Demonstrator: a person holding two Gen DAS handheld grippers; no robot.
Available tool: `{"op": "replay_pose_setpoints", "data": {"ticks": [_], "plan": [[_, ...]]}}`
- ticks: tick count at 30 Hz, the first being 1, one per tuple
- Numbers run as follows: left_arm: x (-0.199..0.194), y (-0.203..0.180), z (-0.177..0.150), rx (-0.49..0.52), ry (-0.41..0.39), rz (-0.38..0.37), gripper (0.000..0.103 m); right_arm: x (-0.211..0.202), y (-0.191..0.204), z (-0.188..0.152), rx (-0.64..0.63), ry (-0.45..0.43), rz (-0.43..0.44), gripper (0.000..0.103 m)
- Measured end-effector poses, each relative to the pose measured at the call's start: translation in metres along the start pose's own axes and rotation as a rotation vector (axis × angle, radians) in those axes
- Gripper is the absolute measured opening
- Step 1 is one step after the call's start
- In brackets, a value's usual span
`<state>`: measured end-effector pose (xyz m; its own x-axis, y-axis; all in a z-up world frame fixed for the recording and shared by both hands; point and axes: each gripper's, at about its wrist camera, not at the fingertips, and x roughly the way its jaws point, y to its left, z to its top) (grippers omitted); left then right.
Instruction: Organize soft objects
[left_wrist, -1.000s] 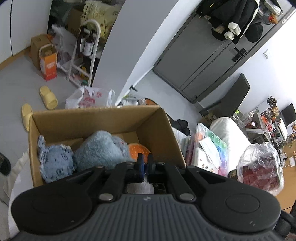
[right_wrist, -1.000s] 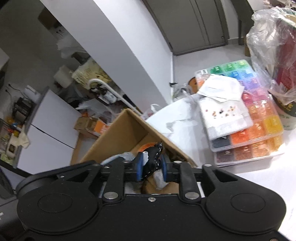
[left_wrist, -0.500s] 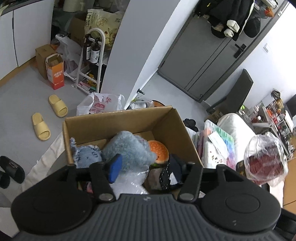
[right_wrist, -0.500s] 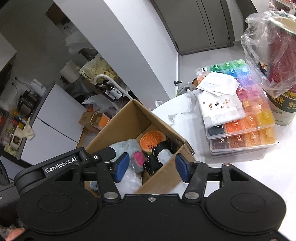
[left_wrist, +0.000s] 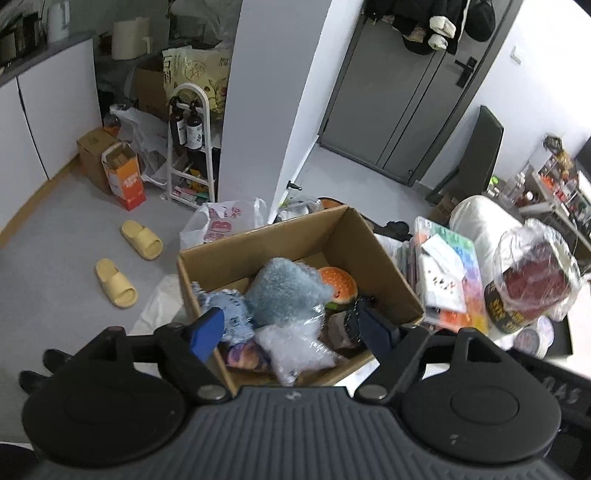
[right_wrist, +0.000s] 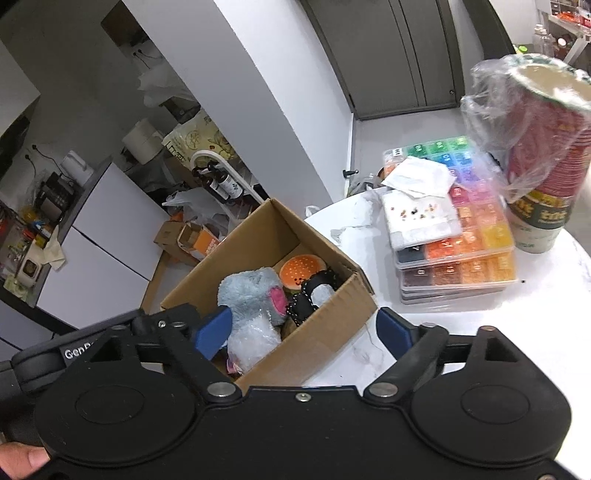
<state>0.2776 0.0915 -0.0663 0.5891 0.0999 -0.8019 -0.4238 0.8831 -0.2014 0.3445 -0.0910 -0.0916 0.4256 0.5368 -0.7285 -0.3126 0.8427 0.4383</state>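
An open cardboard box (left_wrist: 384, 266) (right_wrist: 325, 317) stands at the edge of the white table. In it lie a grey-blue plush (left_wrist: 284, 291) (right_wrist: 251, 291), a small blue plush (left_wrist: 229, 306), a burger-shaped soft toy (left_wrist: 338, 284) (right_wrist: 301, 271), a black-and-white soft item (left_wrist: 351, 321) (right_wrist: 314, 295) and a clear plastic-wrapped soft item (left_wrist: 295, 347) (right_wrist: 253, 339). My left gripper (left_wrist: 291, 328) is open and empty above the box's near side. My right gripper (right_wrist: 304, 330) is open and empty above the box's near wall.
A stack of bead organiser trays (right_wrist: 458, 236) (left_wrist: 447, 280) with white sheets on top lies right of the box. A bagged stack of red cups (right_wrist: 543, 140) (left_wrist: 532, 280) stands beyond it. Yellow slippers (left_wrist: 127, 258) lie on the floor.
Both grippers were shut low inside the box a second ago. They have opened, let go of the soft items there, and risen and pulled back from the box.
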Motion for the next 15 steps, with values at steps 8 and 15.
{"op": "replay_pose_setpoints", "data": {"ticks": [8, 15], "plan": [[-0.022, 0.0, -0.013, 0.056, 0.029, 0.007, 0.095, -0.032, 0.002, -0.011, -0.04, -0.035, -0.072, 0.103], [-0.048, 0.0, -0.022, 0.095, 0.003, -0.008, 0.103, -0.055, -0.001, -0.025, -0.032, -0.065, -0.133, 0.103]]}}
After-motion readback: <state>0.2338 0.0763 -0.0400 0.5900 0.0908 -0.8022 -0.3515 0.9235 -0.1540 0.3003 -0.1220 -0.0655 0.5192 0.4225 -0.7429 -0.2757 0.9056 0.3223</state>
